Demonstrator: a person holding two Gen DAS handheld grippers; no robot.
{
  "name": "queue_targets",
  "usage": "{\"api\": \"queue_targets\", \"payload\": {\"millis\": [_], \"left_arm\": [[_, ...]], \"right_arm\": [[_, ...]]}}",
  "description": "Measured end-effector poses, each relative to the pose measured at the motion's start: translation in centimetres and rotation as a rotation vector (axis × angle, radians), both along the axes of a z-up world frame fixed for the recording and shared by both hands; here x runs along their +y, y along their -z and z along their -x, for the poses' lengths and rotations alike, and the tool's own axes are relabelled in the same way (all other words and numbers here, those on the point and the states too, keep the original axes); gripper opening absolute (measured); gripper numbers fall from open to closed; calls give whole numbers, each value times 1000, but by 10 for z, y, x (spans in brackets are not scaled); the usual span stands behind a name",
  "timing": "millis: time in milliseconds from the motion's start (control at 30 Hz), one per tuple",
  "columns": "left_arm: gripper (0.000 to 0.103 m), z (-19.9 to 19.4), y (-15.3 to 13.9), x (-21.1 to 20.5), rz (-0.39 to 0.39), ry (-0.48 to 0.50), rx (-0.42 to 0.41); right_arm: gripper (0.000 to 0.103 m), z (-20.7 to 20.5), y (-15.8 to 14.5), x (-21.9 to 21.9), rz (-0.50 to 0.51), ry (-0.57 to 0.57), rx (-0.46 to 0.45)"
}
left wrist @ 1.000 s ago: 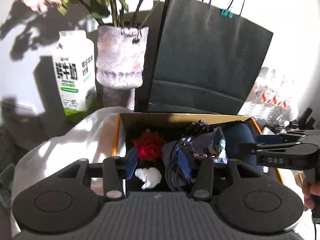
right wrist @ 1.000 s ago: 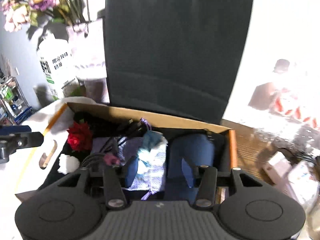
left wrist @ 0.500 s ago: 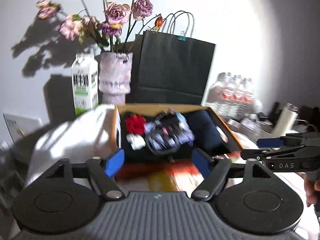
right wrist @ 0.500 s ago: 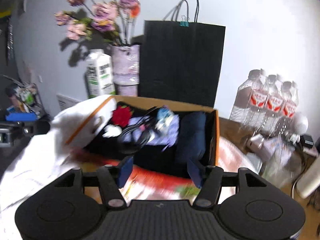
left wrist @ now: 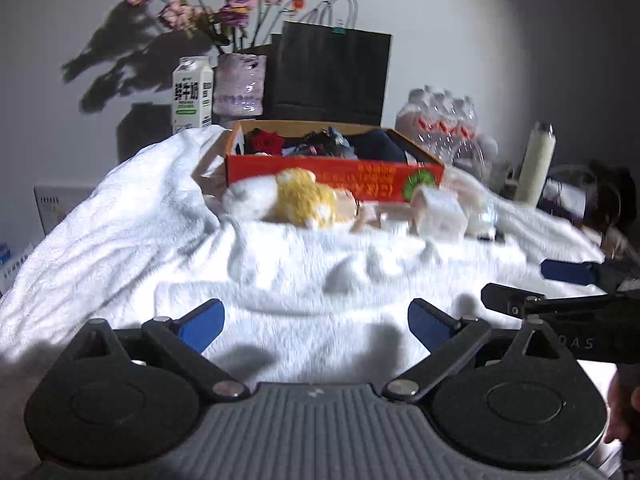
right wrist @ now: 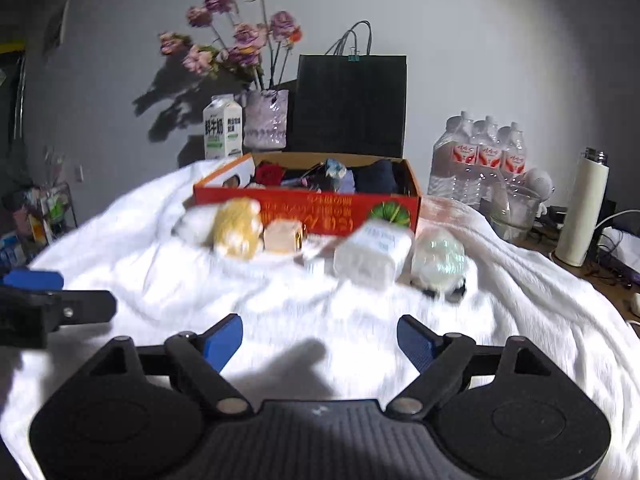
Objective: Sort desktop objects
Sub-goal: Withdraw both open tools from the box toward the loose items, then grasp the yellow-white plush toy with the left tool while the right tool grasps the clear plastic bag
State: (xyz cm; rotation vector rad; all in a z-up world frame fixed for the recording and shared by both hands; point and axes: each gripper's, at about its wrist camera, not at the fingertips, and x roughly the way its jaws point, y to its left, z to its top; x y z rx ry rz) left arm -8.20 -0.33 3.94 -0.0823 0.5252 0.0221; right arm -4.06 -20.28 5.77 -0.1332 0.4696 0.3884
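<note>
Facing the orange cardboard box (right wrist: 306, 210), both tools gape empty, jaws just widened: left tool (left wrist: 316, 322), right tool (right wrist: 320, 340). Loose things lie at twelve o'clock; the blurred, seemingly plastic white tub (right wrist: 372, 254) sits nearer the right.

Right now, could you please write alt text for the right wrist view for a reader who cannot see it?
The open, empty right gripper hovers over a white cloth. Beyond it, a yellow plush toy, a small white packet and a clear wrapped ball lie before an orange box of sorted items. Flowers, a milk carton and a black bag line the wall.
</note>
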Motion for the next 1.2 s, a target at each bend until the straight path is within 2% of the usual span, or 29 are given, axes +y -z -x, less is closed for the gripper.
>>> {"api": "queue_targets", "payload": {"millis": [133,233,333,433,567,667,733,867,1033,1200], "left_arm": [[101,-5,17,-3,26,18,37],[101,-6,21,-4,17,17,48],[101,-9,25,-2,21,9,69],[100,-14,27,0,30,3,94],[100,-28,13,2,25,18,72],[98,-54,-3,6,33,22,43],[93,-79,-11,8,48,13,30],[90,-128,-17,10,65,6,29],[88,-178,-6,13,83,3,84],[86,-208,9,14,97,-20,130]], "right_arm": [[84,11,23,2,26,45,-4],[84,8,31,-5,21,81,28],[86,4,33,-12,-24,90,58],[86,0,36,-13,-27,100,91],[86,-6,25,-17,-52,75,92],[85,-19,5,-28,-91,61,56],[84,-35,-7,-36,-104,67,19],[82,-74,-18,-48,-80,128,-25],[82,-117,-17,-61,-104,147,-8],[77,-160,-6,-56,-113,136,39]]}}
